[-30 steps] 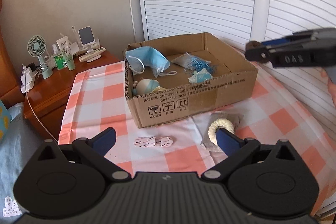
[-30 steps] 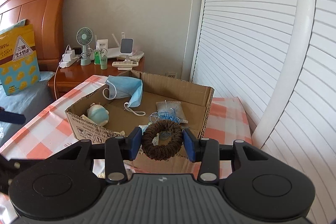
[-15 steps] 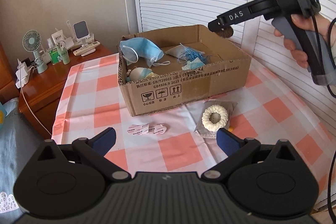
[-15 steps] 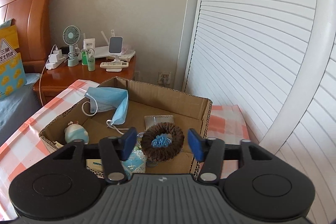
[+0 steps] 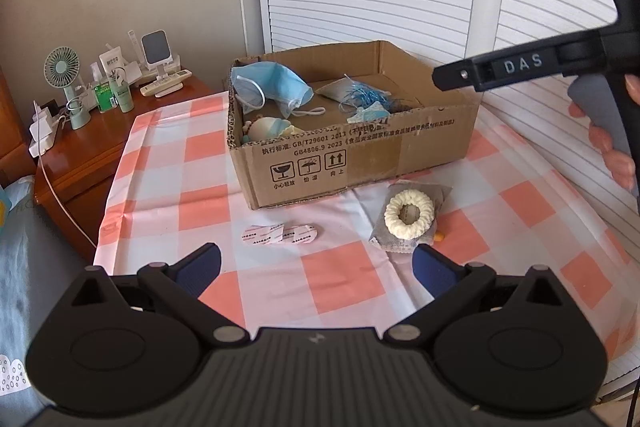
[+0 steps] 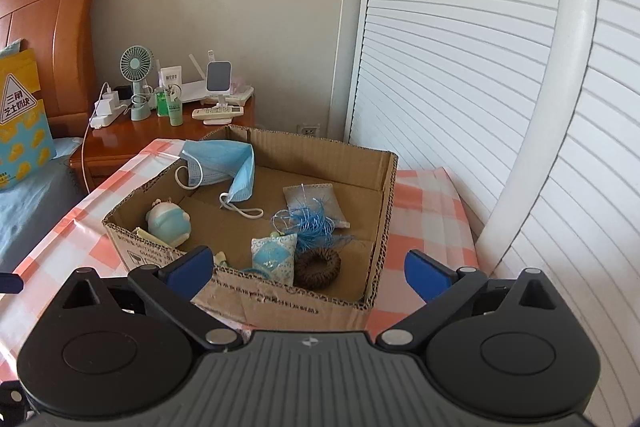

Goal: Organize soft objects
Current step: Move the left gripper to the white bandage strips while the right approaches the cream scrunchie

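in the left wrist view, the left gripper [image 5: 316, 267] hung above the checked cloth [image 5: 344, 283] with its jaws wide apart and nothing between them. it looked like it was waiting near the things that were not yet put away. just ahead of it, a white fluffy ring [image 5: 409, 213] lay on top of a grey pouch [image 5: 424, 193], close to the front of the cardboard box [image 5: 360, 163]. some small pink and white packets [image 5: 279, 235] lay flat on the cloth a bit to the left. the right gripper [image 5: 496, 69] was held by a hand [image 5: 608, 143] up over the right end of the box, likely so things could fall inside.

in the right wrist view, the right gripper [image 6: 308, 267] had just been opening its jaws, and they stood wide with nothing held between them. the brown fluffy ring [image 6: 318, 267] lay down in the near corner of the cardboard box [image 6: 376, 227], touching a little blue pillow [image 6: 274, 255]. it seemed to have been let go there because the box is where the soft things go. a blue face mask [image 6: 224, 163] hung over the far left corner, a small round toy [image 6: 168, 221] sat by the left wall, and a blue tassel pouch [image 6: 312, 211] lay in the middle. i think the white ring and the packets were next
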